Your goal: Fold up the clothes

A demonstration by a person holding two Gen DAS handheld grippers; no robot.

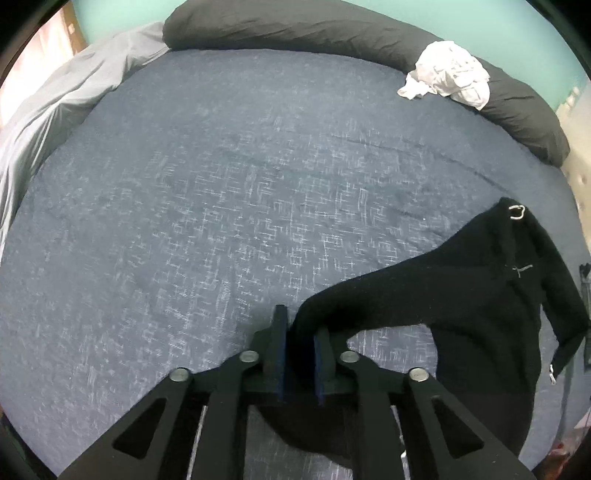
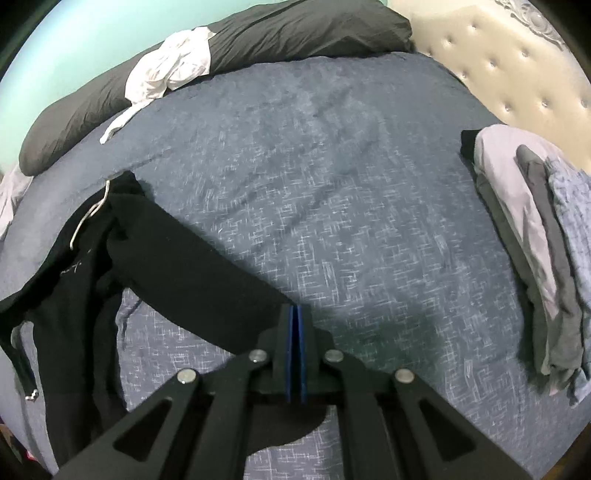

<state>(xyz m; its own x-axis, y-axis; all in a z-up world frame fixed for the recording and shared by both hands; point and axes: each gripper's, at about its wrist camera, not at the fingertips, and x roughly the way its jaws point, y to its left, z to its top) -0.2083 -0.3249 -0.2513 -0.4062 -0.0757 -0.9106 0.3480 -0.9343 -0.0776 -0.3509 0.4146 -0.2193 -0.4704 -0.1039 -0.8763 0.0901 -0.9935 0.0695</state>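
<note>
While both claws hold parts of the black hoodie (image 1: pixel 491 295), the garment hangs and drapes over the near side of the bed (image 1: pixel 221 184), its body between the two views. The left claw (image 1: pixel 300 347) is partly closed with a fold of black cloth, likely a sleeve end, between its pads. The right claw (image 2: pixel 295 347) is pressed fully together, and the other sleeve (image 2: pixel 192 266) runs up to its tips; I judge it pinched there, though the grip itself is hard to see.

To do this step well, both ends should be kept taut and level, spread wide so the hoodie lands flat on the open blanket, drawstring (image 2: pixel 88 218) side settled, before any fold. Slack would leave wrinkles. A folded stack (image 2: pixel 535 236) sits near the headboard (image 2: pixel 517 66); a crumpled white shirt (image 1: pixel 448 74) lies on the dark pillow (image 1: pixel 295 26).
</note>
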